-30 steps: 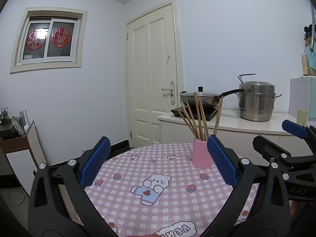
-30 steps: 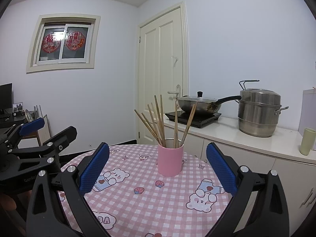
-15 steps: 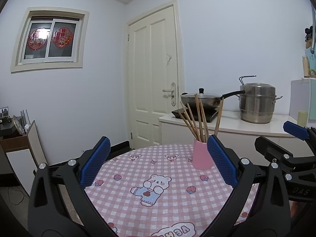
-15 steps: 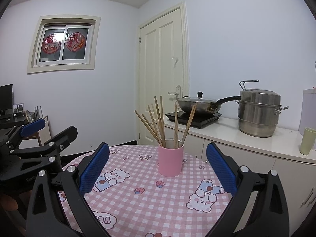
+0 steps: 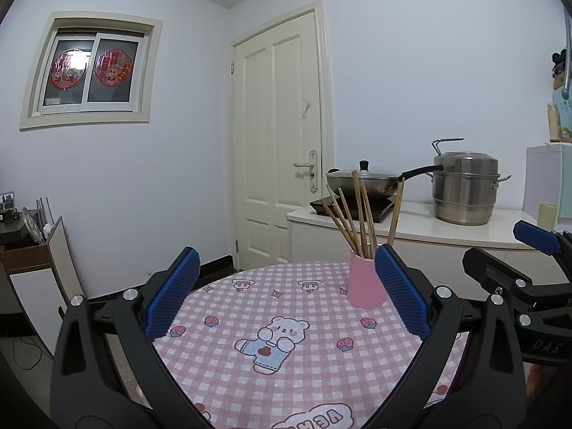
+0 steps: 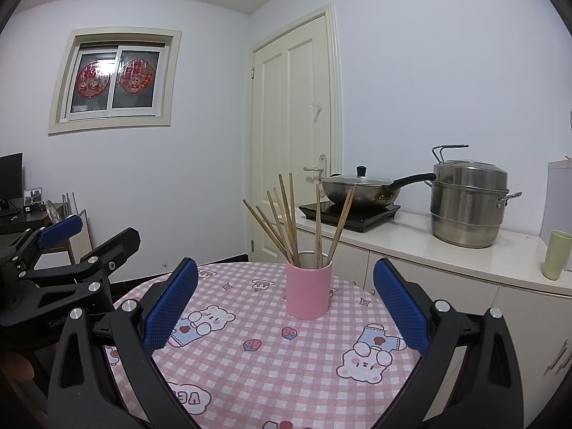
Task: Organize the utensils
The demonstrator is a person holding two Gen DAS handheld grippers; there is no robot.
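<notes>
Home kitchen: wok [image 6: 359, 189], steamer pot [image 6: 468, 202], counter [image 6: 411, 232].

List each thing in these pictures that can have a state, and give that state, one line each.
Left gripper: open, empty.
Right gripper: open, empty.
Pink cup: upright on the table, holding chopsticks.
Door: shut.
Wok: lidded, on the cooktop.
Steamer pot: lidded.
Window: shut.

The right gripper [image 6: 285, 300] is held above the near edge of the round table [image 6: 321, 386], jaws spread wide with nothing between them; the pink cup [image 6: 308, 291] stands upright on the checked cloth, framed between the blue pads [image 6: 171, 305]; wooden chopsticks [image 6: 289, 225] fan out of the cup; the left gripper [image 6: 85, 230] sits at the left edge, apart from the cup, fingers parted; a wok [image 6: 361, 189] and steel steamer pot [image 6: 468, 203] stand on the counter [image 6: 411, 243] behind.
</notes>
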